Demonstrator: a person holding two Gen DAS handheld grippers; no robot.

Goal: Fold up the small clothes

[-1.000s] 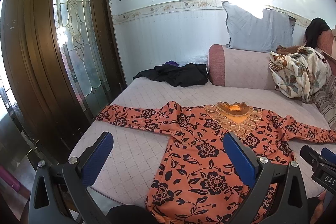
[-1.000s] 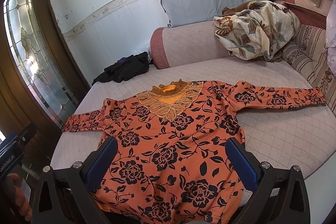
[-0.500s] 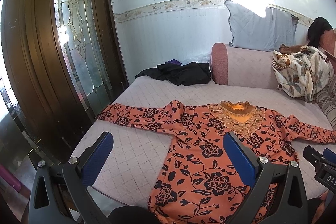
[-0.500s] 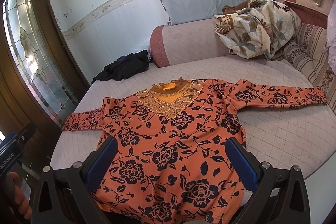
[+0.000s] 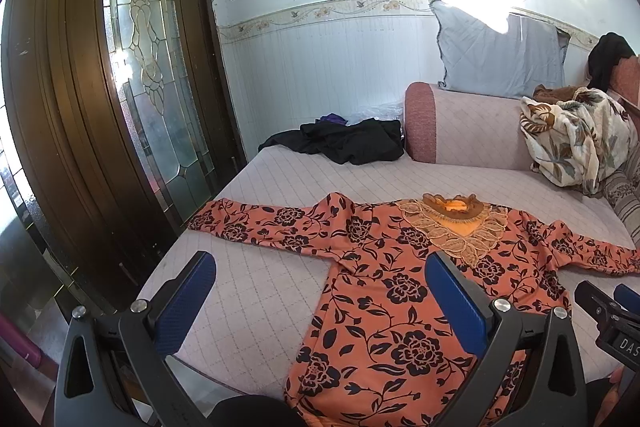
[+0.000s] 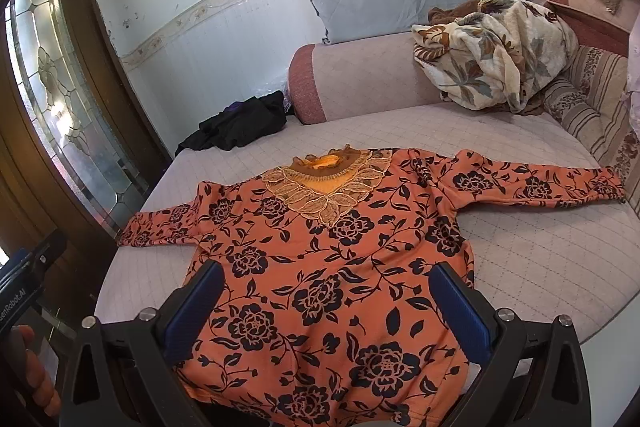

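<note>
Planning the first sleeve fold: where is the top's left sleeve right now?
In the left wrist view the left sleeve lies flat and stretched toward the glass door, on the quilted cushion, ahead of the open left gripper.

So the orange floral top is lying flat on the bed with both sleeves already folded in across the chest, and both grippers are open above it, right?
Not quite. The orange floral long-sleeved top does lie flat on the quilted bed, but its sleeves are spread straight out to both sides, not folded in; the right wrist view shows this. The left gripper and right gripper are open, holding nothing.
</note>
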